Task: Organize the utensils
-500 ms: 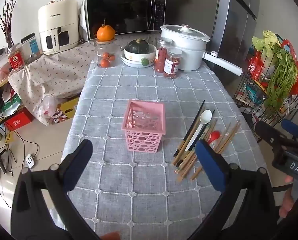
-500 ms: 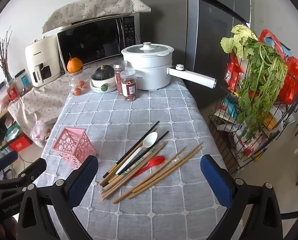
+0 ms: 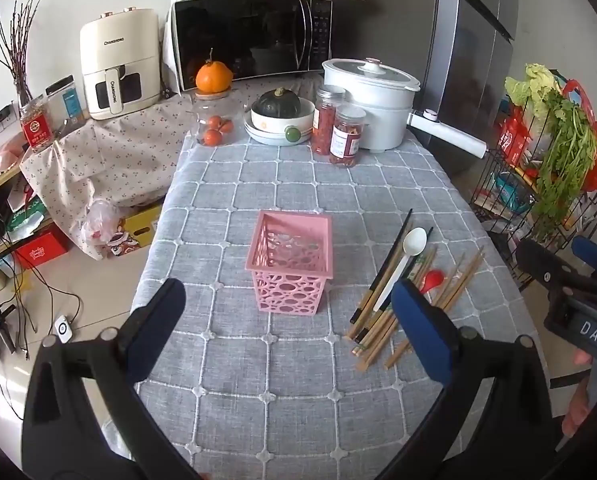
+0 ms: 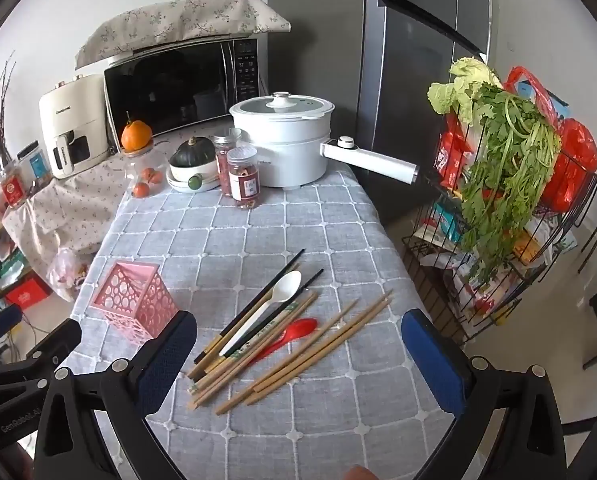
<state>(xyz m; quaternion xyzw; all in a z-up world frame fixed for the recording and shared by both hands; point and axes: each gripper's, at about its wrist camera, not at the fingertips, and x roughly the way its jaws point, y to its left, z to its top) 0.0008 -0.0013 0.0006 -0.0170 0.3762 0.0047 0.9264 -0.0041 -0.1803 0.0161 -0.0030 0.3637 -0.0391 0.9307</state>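
left gripper (image 3: 286, 320): hovering over the near part of the table, tilting down toward the cloth; fingers (image 3: 154, 328) standing wide, nothing between them, touching nothing.
basket (image 3: 292, 262): sitting upright and empty just ahead of the left gripper's gap, mouth facing up. Judging it is waiting as the holder for the utensils.
tablecloth (image 3: 258, 392): lying bare under the left fingers, leaving room to work.
chopsticks (image 4: 298, 344): lying loose in a fan ahead of the right gripper's gap, closer to its left finger, some wooden, some black; overlapping, so picking one out is looking fiddly.
white spoon (image 4: 264, 312): resting on top of the chopsticks, bowl pointing away from the fingers. Judging it the easiest first pick.
red spoon (image 4: 288, 338): lying among the wooden sticks, partly tucked between them.
right gripper (image 4: 298, 348): hanging over the near edge, pitching down at the pile; fingers (image 4: 432, 354) spreading wide, holding nothing, clear of the utensils.
stage: judging the sorting is not yet begun; every utensil is lying outside the basket.
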